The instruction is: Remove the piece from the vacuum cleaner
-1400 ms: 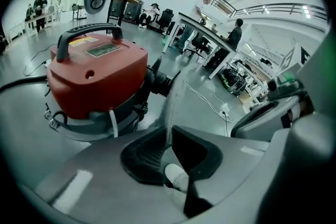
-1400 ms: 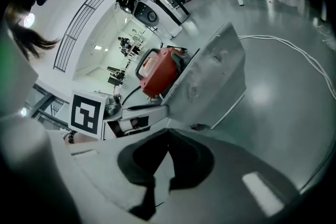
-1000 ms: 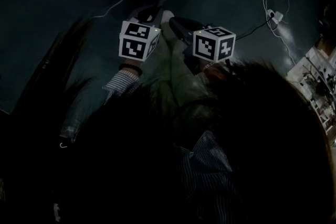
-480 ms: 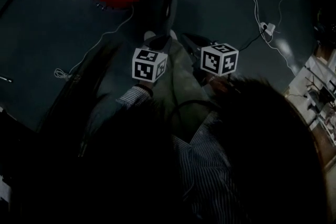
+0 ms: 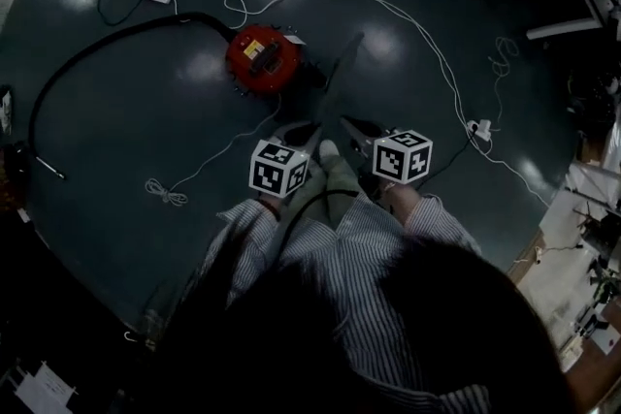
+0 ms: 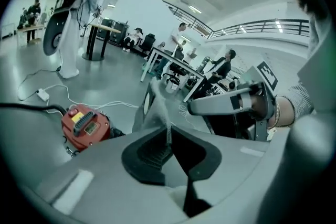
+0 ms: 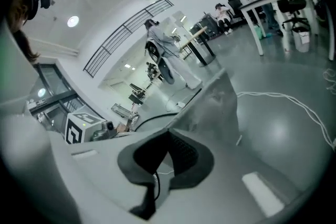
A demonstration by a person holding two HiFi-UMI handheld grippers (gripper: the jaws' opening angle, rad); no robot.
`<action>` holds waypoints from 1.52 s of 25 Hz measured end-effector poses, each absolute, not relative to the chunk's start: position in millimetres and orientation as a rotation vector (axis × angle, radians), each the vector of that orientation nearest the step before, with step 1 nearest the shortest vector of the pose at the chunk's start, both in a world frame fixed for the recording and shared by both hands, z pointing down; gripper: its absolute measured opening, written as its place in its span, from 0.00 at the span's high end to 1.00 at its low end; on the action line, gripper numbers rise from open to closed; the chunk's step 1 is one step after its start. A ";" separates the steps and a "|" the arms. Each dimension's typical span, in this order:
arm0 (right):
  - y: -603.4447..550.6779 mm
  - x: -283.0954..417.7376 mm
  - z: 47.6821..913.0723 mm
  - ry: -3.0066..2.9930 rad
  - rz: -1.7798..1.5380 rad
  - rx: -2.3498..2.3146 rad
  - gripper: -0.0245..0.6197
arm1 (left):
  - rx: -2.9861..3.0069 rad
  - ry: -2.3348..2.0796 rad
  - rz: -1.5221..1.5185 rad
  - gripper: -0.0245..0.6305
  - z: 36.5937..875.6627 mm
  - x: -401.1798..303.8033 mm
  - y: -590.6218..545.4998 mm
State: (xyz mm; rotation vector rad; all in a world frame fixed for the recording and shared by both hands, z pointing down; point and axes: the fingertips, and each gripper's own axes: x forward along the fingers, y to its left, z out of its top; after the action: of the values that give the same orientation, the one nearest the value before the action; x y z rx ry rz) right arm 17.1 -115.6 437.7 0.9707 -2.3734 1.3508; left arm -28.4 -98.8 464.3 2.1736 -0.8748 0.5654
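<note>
Grey, half see-through plastic is what the piece (image 6: 156, 105) looks like: a thin flat sheet w/ a pointed top, standing up out of both tools. Your left gripper (image 6: 168, 132) has its jaws pressed together on the lower edge of it. Your right gripper (image 7: 168, 135) looks pinched on the opposite edge the same way, tho the contact there is harder to read. So the piece is up in front of you between your hands, well apart from the red vacuum (image 5: 262, 59), which sits on the floor w/ its black hose (image 5: 92, 53) curling off to your left. Expect it to be light and prob. bendy — it should flex or twist if the two grips pull against each other, and a smooth thin edge can slide out of the pads. Best hold is low on the edge, both sides — no harder squeeze, just move both hands as one. Nothing on it looks heavy or brittle, but the head view is too dim to be sure.
</note>
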 end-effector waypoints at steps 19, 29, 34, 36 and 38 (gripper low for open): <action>-145.3 -8.5 358.6 -2.488 0.966 0.919 0.96 | 2.152 -1.136 0.337 0.91 377.1 -74.1 -130.1; -139.5 -13.4 363.1 -2.458 0.892 0.873 0.96 | 2.181 -1.134 0.379 0.91 375.7 -72.2 -128.5; -136.1 -11.2 362.6 -2.474 0.904 0.869 0.96 | 2.183 -1.135 0.389 0.91 376.3 -69.4 -124.7; -134.4 -9.9 364.3 -2.465 0.900 0.870 0.96 | 2.180 -1.142 0.387 0.91 376.5 -70.5 -122.8; -133.4 -9.7 365.3 -2.458 0.897 0.867 0.96 | 2.175 -1.149 0.386 0.91 376.6 -71.9 -121.7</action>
State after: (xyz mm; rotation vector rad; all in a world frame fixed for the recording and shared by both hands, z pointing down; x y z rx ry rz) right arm -9.7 -133.4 365.3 0.8672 -2.4578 0.8969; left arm -71.9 -121.7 376.6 2.1753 -1.1492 0.3864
